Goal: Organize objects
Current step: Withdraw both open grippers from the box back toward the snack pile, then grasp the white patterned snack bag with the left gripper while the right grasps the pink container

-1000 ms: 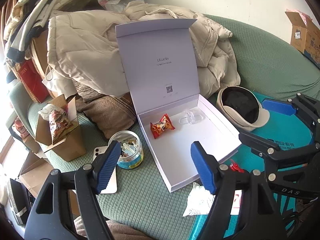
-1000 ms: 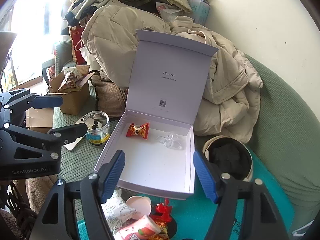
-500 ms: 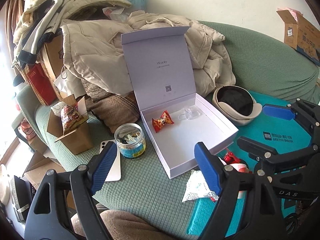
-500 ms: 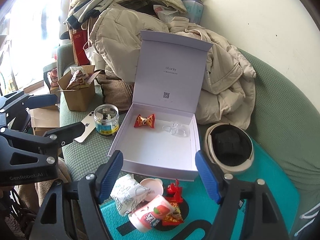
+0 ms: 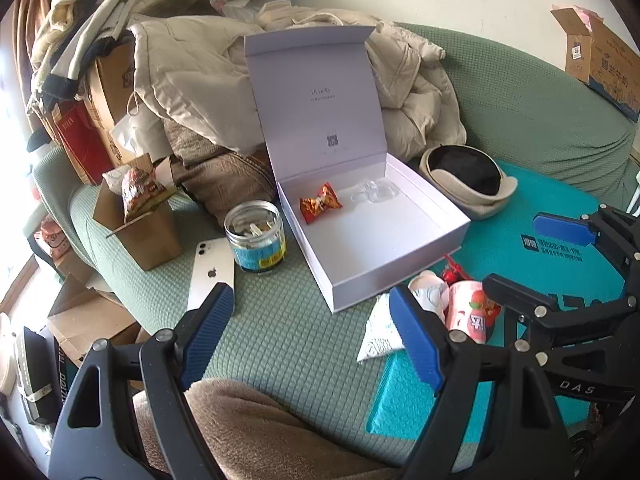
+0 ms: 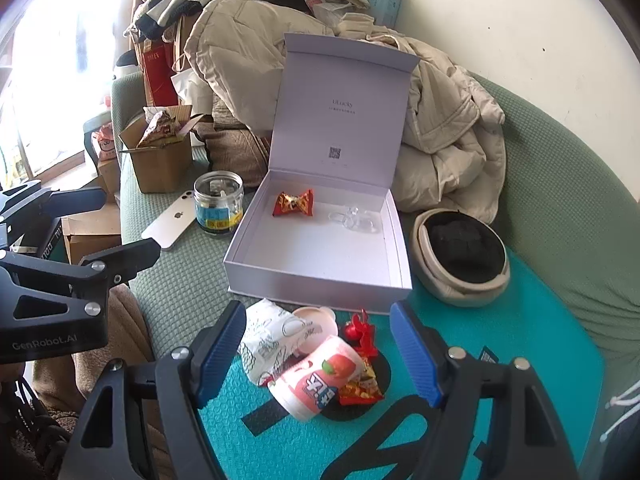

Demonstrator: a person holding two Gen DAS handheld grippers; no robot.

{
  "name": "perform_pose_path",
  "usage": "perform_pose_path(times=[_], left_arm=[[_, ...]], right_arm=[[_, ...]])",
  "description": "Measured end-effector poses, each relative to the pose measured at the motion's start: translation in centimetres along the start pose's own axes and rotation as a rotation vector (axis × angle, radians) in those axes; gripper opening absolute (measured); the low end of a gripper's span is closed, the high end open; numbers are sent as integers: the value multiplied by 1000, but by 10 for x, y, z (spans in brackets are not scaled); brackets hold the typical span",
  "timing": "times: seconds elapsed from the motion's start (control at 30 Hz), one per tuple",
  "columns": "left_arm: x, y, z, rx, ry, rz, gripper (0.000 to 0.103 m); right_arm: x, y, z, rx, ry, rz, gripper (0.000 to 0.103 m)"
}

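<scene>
Both claws spread, empty — left claw (image 5: 312, 340), right claw (image 6: 318, 354) over pink cup (image 6: 320, 380)

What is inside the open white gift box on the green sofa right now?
Inside the white lidded box: a red-orange wrapped candy near the back left and a clear plastic piece beside it. The remaining floor is bare. The strip just behind the front wall is hidden in both views.

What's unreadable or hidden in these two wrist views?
- Jar contents: both views, too small and behind glare on the glass.
- Small print on the box lid: both views, too small to read.
- Clear plastic item in the box: see-through, shape unclear.
- Snack packet: right view, partly covered by the pink cup.
- Phone: left view, lower end hidden behind the left gripper.
</scene>
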State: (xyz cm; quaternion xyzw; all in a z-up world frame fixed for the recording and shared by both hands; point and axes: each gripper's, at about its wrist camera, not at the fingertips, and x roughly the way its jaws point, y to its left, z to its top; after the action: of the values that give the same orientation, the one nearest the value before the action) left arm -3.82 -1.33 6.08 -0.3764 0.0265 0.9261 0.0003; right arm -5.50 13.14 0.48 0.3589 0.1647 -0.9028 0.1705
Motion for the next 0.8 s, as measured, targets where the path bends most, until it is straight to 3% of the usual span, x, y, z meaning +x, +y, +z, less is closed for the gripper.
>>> perform_pose_path(times=[0.37, 0.8], left_arm=[[10, -9, -31, 1, 64, -26, 79], [31, -25, -56, 8, 128, -117, 79]], right_arm=[[1, 7, -33, 26, 41, -4, 75], [12, -6, -69, 98, 111, -6, 75]])
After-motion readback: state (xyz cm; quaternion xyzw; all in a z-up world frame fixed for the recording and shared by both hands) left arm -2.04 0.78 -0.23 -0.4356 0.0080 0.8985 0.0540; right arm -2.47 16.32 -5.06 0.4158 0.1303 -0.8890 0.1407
